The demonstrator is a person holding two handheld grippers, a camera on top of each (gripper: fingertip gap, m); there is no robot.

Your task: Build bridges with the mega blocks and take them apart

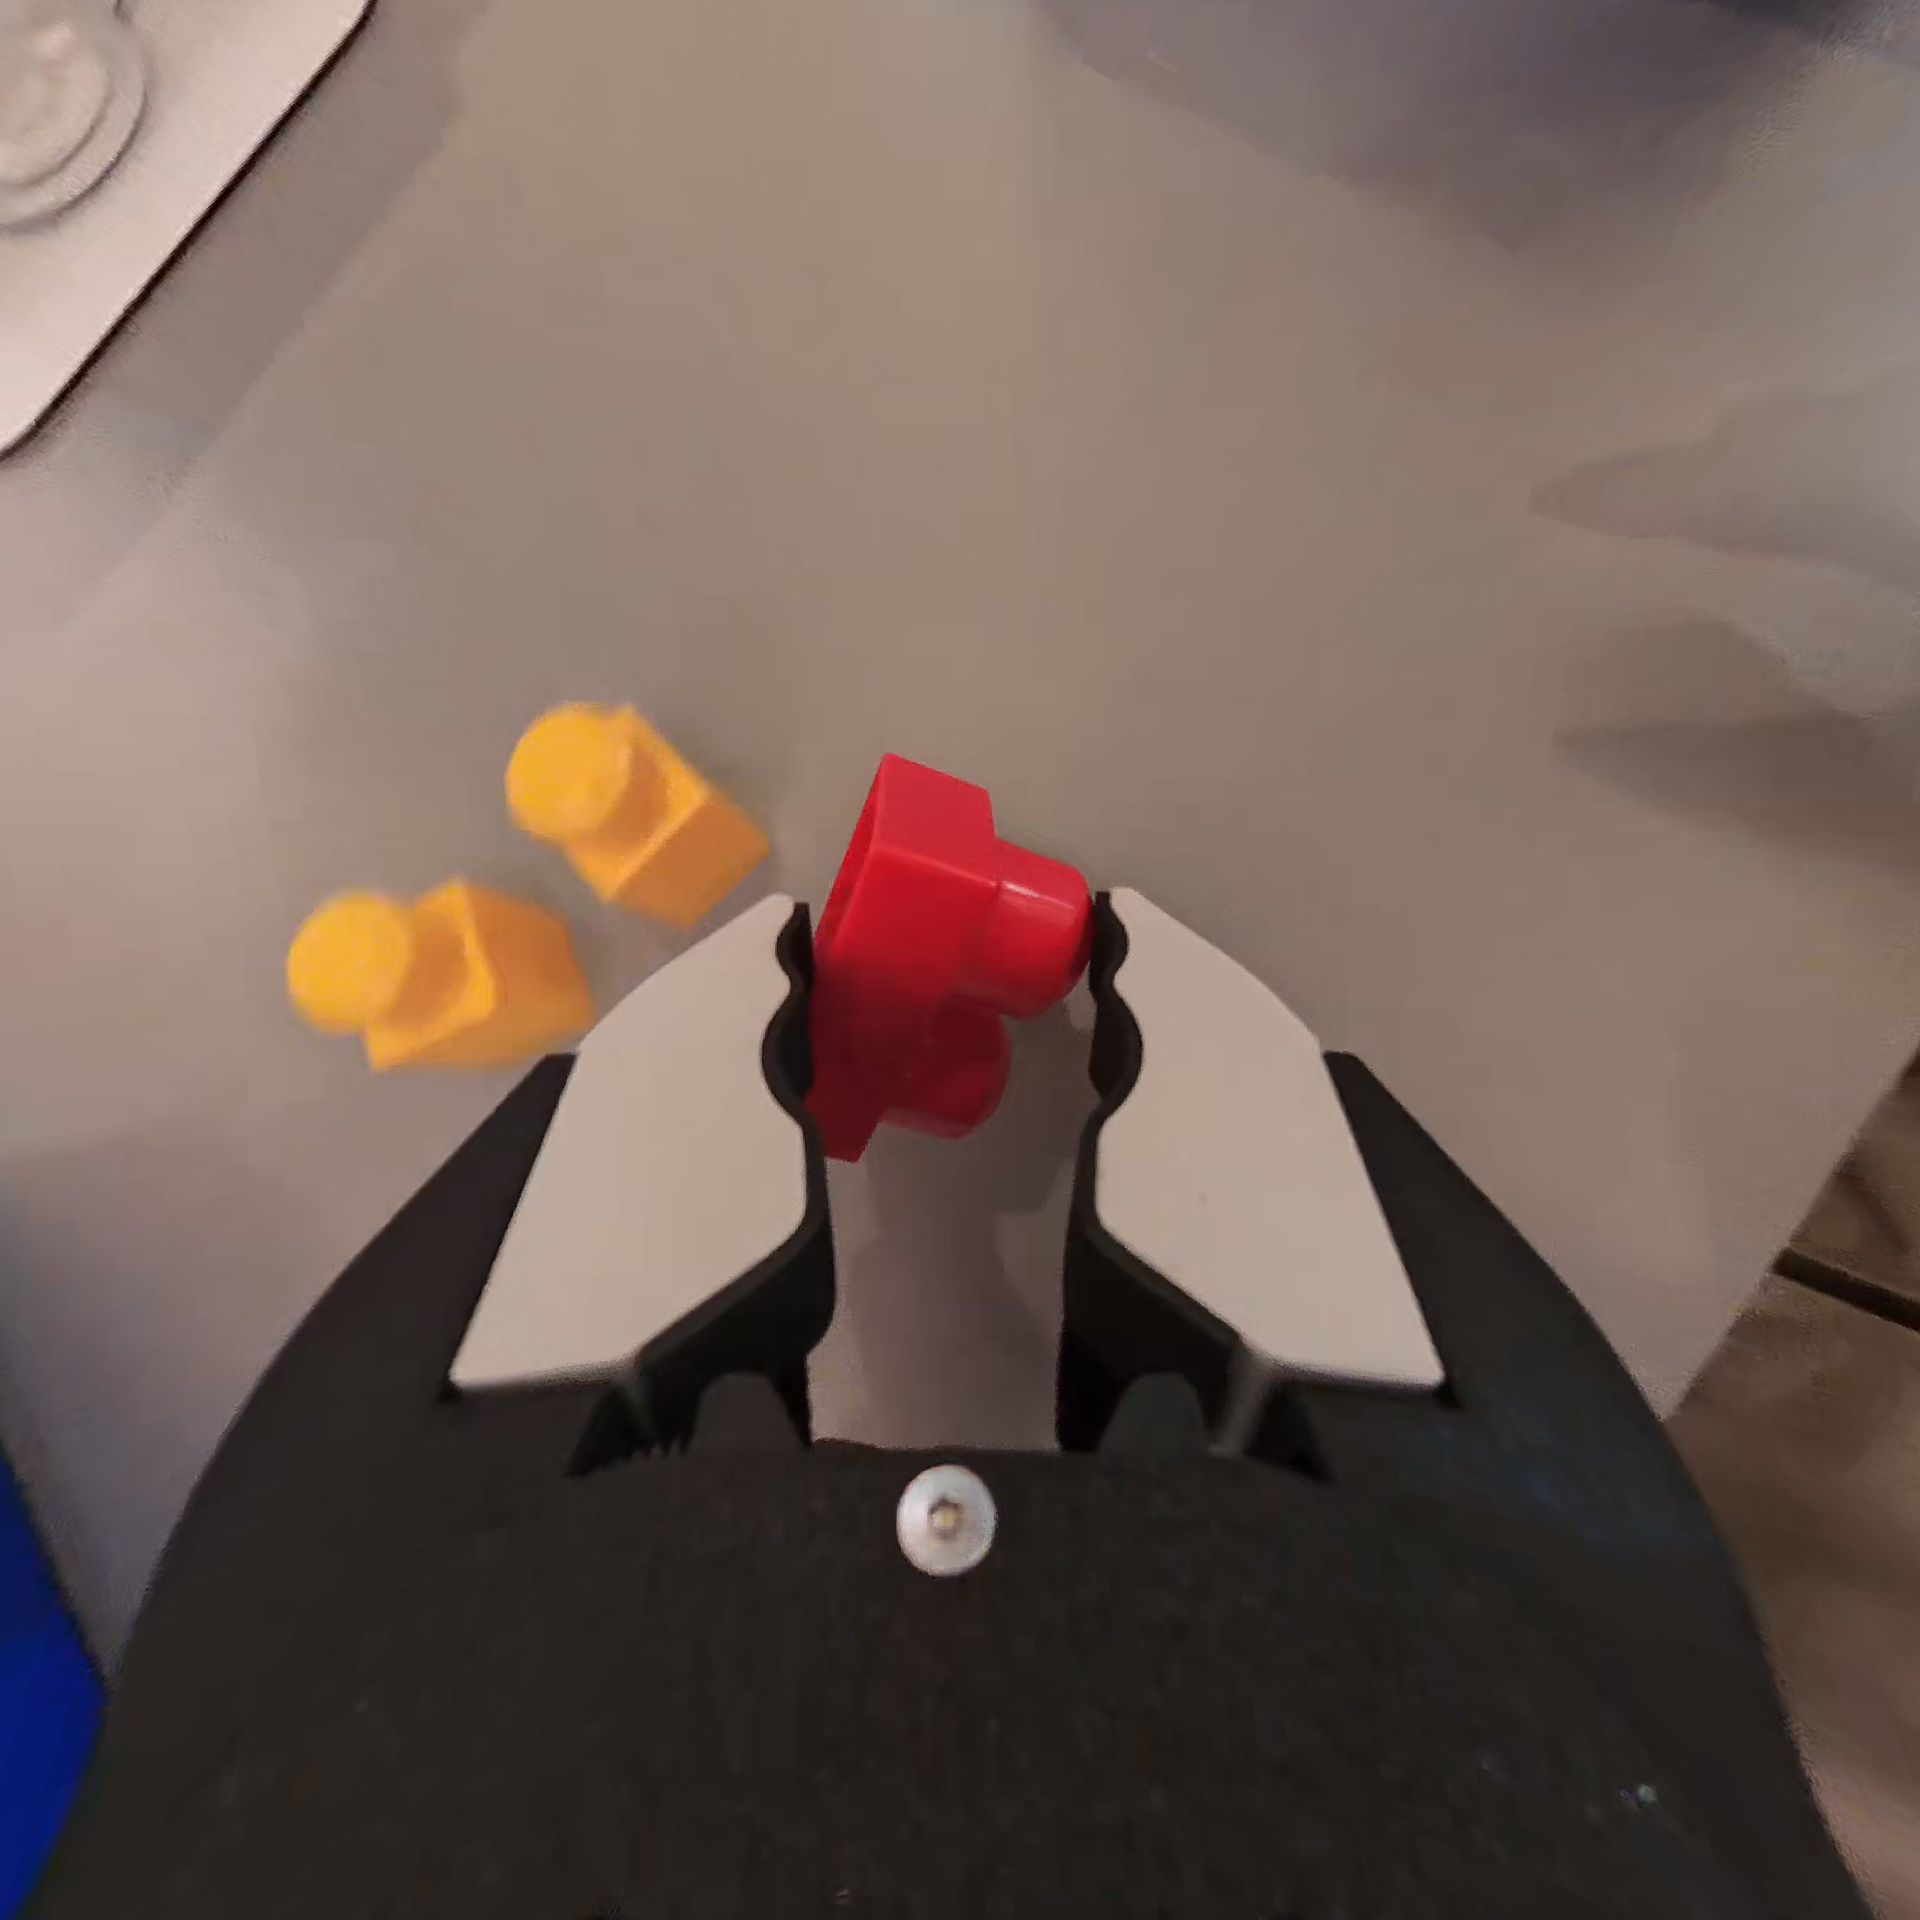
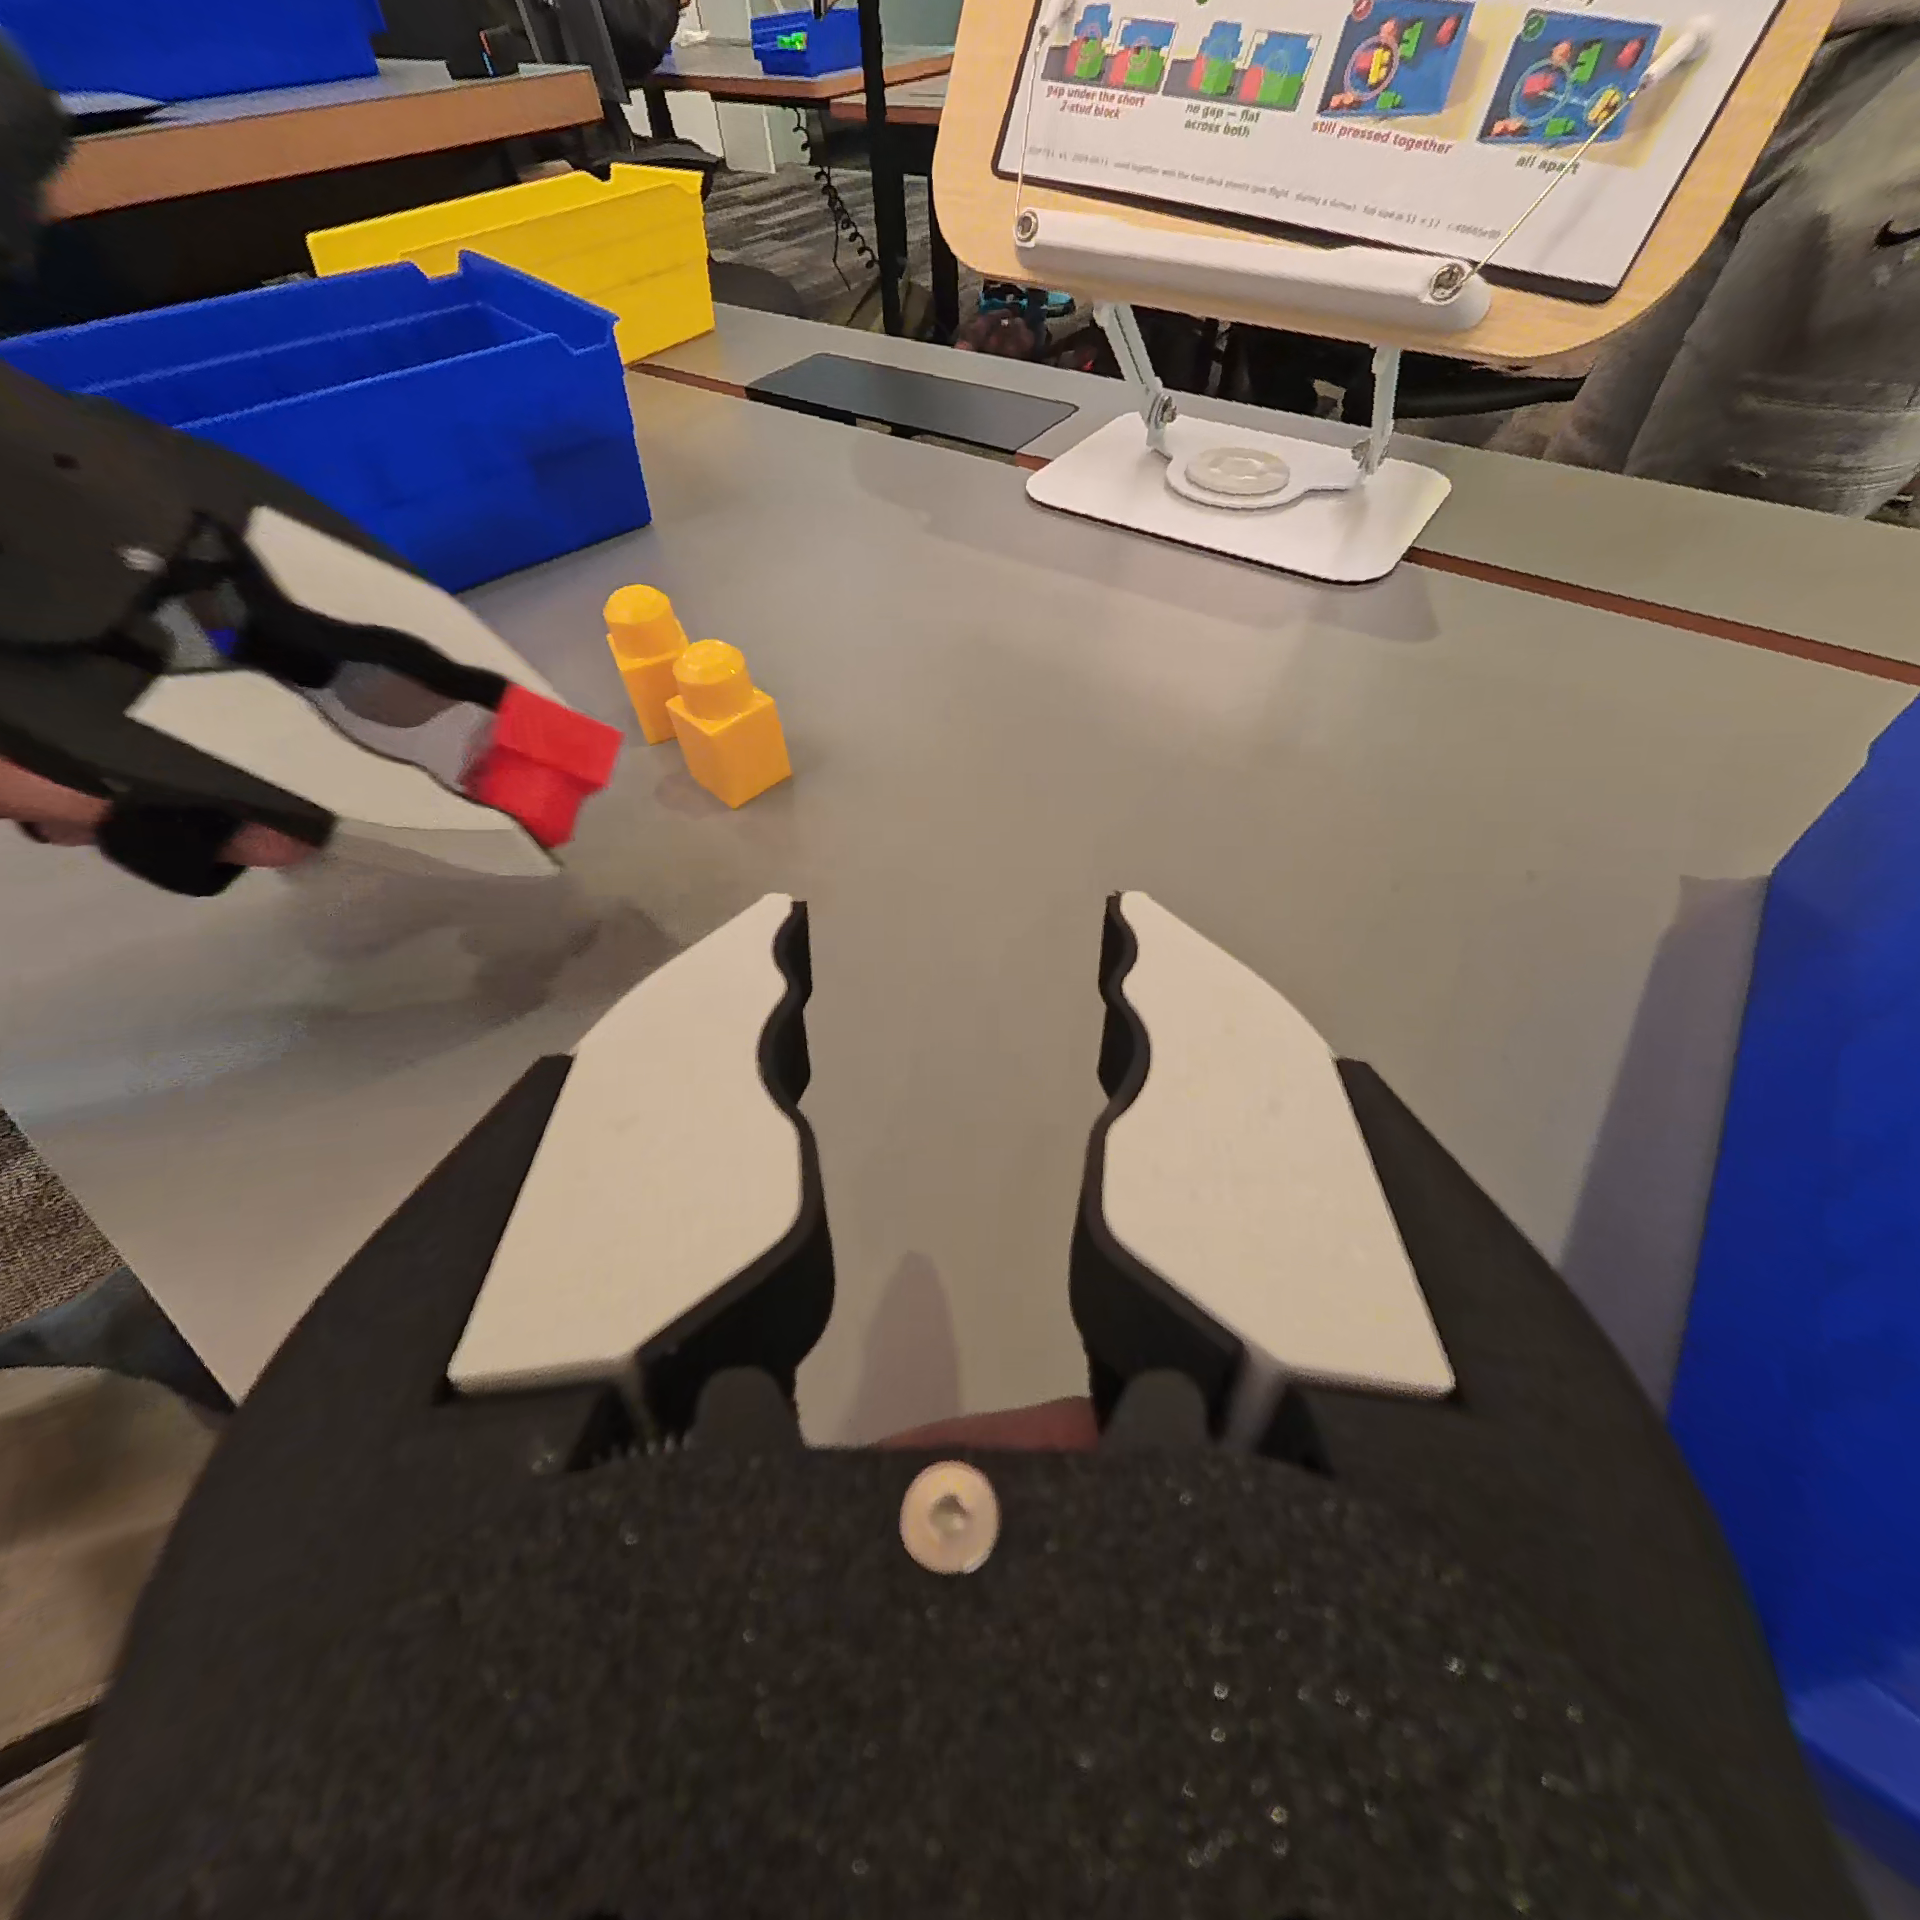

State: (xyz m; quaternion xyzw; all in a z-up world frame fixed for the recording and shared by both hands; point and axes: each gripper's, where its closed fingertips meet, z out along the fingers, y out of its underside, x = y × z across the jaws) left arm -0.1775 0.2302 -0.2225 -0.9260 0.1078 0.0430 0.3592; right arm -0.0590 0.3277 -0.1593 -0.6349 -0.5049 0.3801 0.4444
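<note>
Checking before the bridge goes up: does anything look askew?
The red block sits tilted in the left gripper, studs sideways. Both yellow blocks stand upright on the table.

The red two-stud block [image 1: 925,956] is off the table, turned on its side with studs pointing toward 3 o'clock. Two yellow single-stud blocks stand upright near each other on the table, one [image 2: 727,722] nearer, the other [image 2: 642,660] at its 10 o'clock.

Red block [image 1: 914,956]: glossy smooth plastic. Yellow blocks [image 2: 727,727]: smooth plastic. Table [image 2: 1143,748]: matt grey. Stand board [image 2: 966,208]: pale wood.
</note>
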